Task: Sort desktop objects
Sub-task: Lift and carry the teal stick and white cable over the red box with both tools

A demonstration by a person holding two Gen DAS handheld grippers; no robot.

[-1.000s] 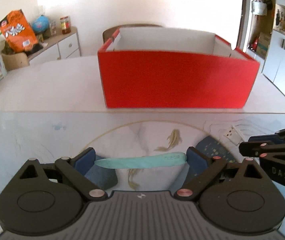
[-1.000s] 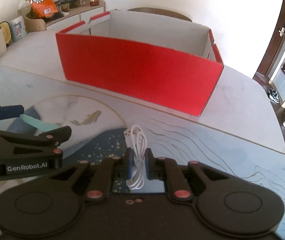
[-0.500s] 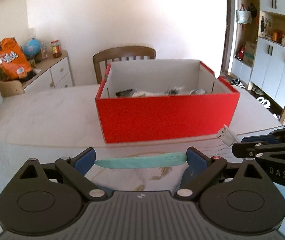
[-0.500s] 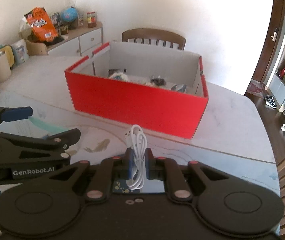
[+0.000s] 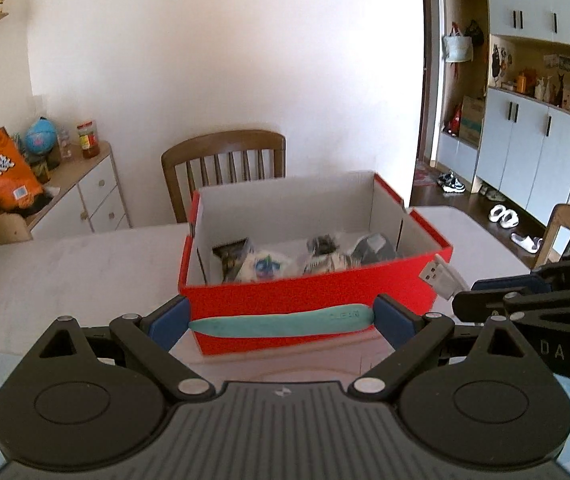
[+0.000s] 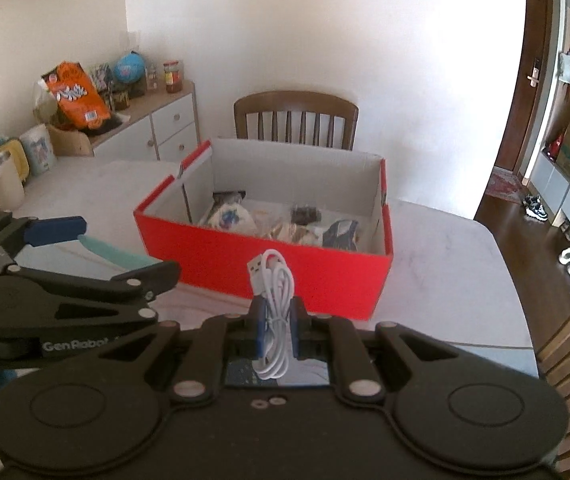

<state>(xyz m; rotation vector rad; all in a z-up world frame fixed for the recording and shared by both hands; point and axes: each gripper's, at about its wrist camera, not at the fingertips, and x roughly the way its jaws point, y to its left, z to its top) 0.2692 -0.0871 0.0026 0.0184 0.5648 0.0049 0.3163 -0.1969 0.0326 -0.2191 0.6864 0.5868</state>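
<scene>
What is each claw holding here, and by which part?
Left claw: a teal flat tool, clamped end to end by its two tips. Right claw: a coiled white USB cable, pinched across the bundle's middle.

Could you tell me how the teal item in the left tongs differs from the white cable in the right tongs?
The teal strip is one flat, long piece lying crosswise, its ends against the two pads; the white cable is a coiled bundle standing upright with a USB plug on top. The left tongs are spread wide to span the strip; the right tongs are nearly closed on the cable. Both are held in the air short of the red box.
</scene>
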